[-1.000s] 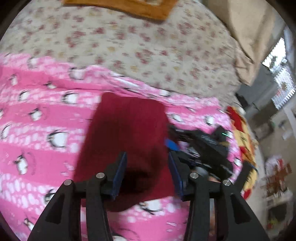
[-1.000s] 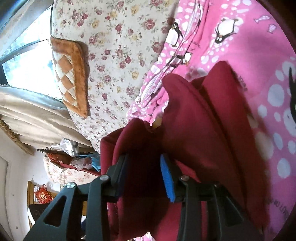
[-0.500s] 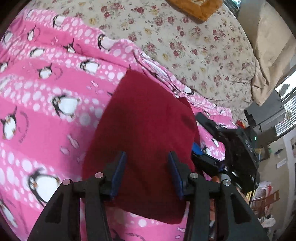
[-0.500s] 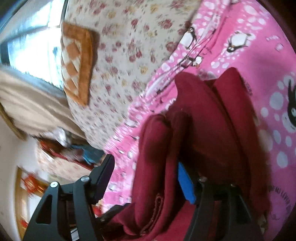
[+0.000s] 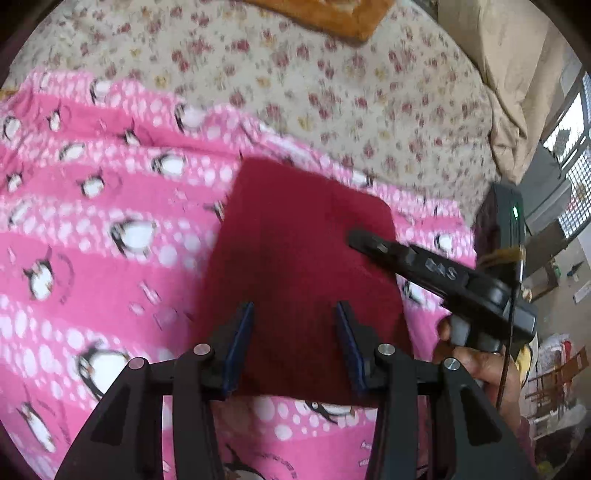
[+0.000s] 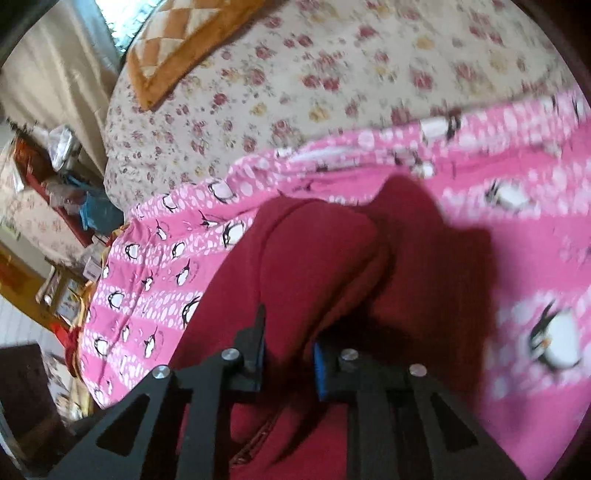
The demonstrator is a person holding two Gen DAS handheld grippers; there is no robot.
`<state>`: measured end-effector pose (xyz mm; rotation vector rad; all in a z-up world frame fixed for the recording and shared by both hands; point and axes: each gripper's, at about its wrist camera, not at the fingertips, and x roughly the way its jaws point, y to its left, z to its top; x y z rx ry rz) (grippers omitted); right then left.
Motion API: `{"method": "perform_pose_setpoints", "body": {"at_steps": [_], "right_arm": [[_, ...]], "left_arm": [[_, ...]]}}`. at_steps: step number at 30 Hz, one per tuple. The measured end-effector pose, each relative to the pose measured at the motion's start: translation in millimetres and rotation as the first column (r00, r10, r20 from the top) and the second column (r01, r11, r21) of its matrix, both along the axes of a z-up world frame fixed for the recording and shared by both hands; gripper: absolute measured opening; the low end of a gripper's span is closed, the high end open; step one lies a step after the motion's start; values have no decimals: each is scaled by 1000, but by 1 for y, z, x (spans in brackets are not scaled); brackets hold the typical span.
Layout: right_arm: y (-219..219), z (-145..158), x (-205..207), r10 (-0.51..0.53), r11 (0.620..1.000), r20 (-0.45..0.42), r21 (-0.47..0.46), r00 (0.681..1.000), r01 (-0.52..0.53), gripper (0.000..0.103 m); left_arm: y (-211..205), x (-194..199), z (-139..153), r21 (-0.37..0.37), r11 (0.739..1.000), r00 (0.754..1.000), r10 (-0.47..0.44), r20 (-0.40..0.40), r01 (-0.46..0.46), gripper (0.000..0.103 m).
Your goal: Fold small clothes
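Observation:
A dark red garment (image 5: 295, 236) lies folded flat on the pink penguin blanket (image 5: 92, 258). My left gripper (image 5: 293, 321) hovers over its near part. Its blue pads (image 5: 242, 332) stand apart and the cloth lies under the gap, not pinched. The right gripper (image 5: 360, 240) reaches in from the right over the garment's right edge, held by a hand (image 5: 480, 365). In the right wrist view a raised fold of the red garment (image 6: 314, 258) fills the narrow gap of the right gripper (image 6: 288, 343). Its jaws are closing on that fold.
Beyond the blanket lies a floral bedsheet (image 5: 332, 92) with an orange cushion (image 5: 332, 14) at its far side. The bed's edge drops off to cluttered shelves (image 6: 55, 177) and a curtain (image 6: 55, 66). A window (image 5: 576, 177) is at far right.
The right gripper spread wide, then narrowed onto a fold of the red garment while it rolled and rose. The left gripper shifted a little over the garment with the same gap.

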<state>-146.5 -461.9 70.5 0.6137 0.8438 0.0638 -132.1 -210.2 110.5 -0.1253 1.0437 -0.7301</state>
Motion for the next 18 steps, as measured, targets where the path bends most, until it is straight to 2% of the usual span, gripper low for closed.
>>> {"method": "perform_pose_setpoints", "body": {"at_steps": [2, 5, 7, 9, 12, 15, 18], "right_arm": [[-15, 11, -1, -7, 1000, 5, -21, 1000, 7, 19], [-34, 20, 4, 26, 1000, 0, -17, 1000, -26, 19], [-39, 21, 11, 48, 996, -32, -68, 998, -50, 19], [-38, 17, 19, 54, 991, -65, -118, 996, -62, 19], [-34, 2, 31, 53, 977, -117, -197, 992, -75, 19], [-28, -15, 36, 45, 961, -152, -265, 987, -85, 19], [-29, -18, 30, 32, 963, -131, -260, 991, -66, 19]], "left_arm": [[1, 14, 3, 3, 1000, 1000, 15, -3, -15, 24], [-7, 35, -6, 1, 1000, 998, 26, -63, -26, 24], [-17, 41, -15, 1, 1000, 996, 9, -91, -9, 24], [-33, 41, -28, 38, 999, 994, -20, -108, 25, 24], [-47, 36, -45, 133, 991, 998, 4, -69, 5, 24], [-54, 29, -47, 171, 985, 1000, -8, -6, 9, 24], [-58, 24, -48, 197, 980, 999, -21, 35, 14, 24]]}}
